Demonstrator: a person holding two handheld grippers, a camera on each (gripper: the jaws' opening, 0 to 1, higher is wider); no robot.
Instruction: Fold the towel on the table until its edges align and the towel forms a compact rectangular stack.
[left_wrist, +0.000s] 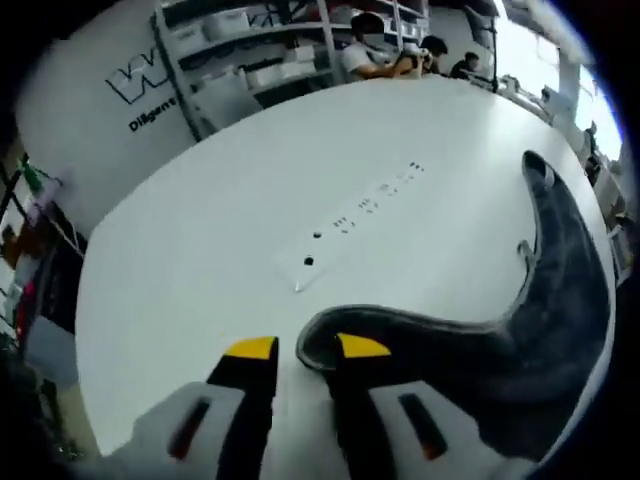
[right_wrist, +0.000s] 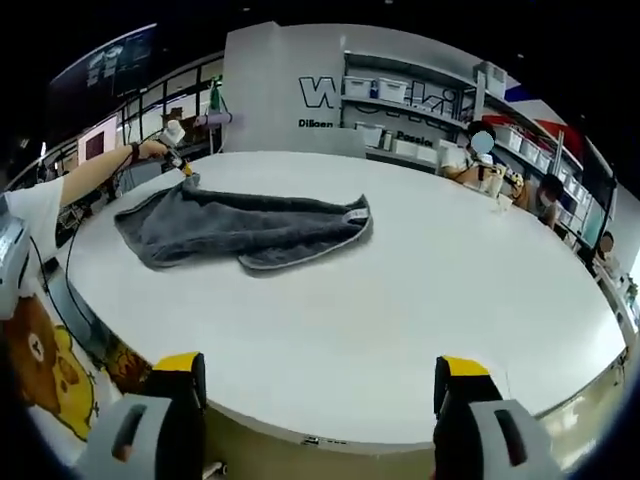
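Note:
A dark grey towel (right_wrist: 250, 225) lies crumpled and stretched out on the white round table (right_wrist: 400, 300), on its far left part in the right gripper view. In the left gripper view the towel (left_wrist: 540, 330) curves along the right side, and its near corner touches my right jaw's yellow tip. My left gripper (left_wrist: 305, 348) is open, with bare table between its jaws. It also appears as the left gripper (right_wrist: 178, 160) at the towel's far left corner, held by a person's hand. My right gripper (right_wrist: 322, 368) stands wide open at the table's near edge, well apart from the towel.
Small black marks (left_wrist: 365, 205) dot the table's middle. People (right_wrist: 480, 150) sit at the far side of the table. Shelves with white bins (right_wrist: 400, 100) stand behind it. The person's arm (right_wrist: 90, 178) reaches in from the left.

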